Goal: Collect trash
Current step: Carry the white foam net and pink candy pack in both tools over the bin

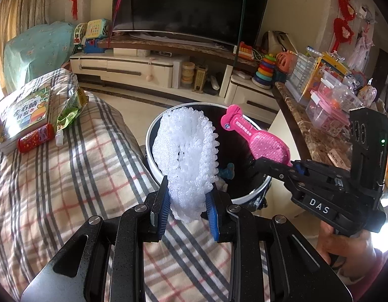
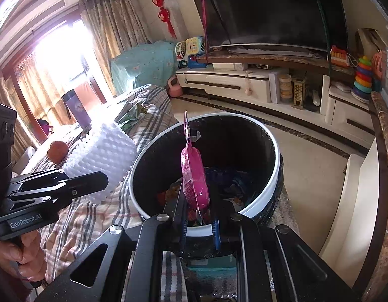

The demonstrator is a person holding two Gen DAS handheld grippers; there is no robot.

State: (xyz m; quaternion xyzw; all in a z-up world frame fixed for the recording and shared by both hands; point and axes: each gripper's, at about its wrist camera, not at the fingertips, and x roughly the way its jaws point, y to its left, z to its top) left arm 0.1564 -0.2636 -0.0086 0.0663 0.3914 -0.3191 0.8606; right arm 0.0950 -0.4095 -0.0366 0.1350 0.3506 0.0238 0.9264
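Note:
My left gripper (image 1: 186,207) is shut on a white foam fruit net (image 1: 187,156) and holds it at the near left rim of the trash bin (image 1: 150,136). The net also shows in the right wrist view (image 2: 103,156), with the left gripper (image 2: 93,178) beside the bin. My right gripper (image 2: 197,217) is shut on a pink blister package (image 2: 194,176) and holds it upright over the open bin (image 2: 269,188). In the left wrist view the right gripper (image 1: 272,167) holds the pink package (image 1: 254,136) above the bin's black-lined inside, which has trash at the bottom.
A plaid-covered table (image 1: 68,188) lies left of the bin, with a book (image 1: 25,115), a red tube (image 1: 36,138), a green wrapper (image 1: 70,110) and an orange fruit (image 2: 58,151). A marble counter (image 1: 320,136) with toys stands right. A TV cabinet (image 2: 231,83) is behind.

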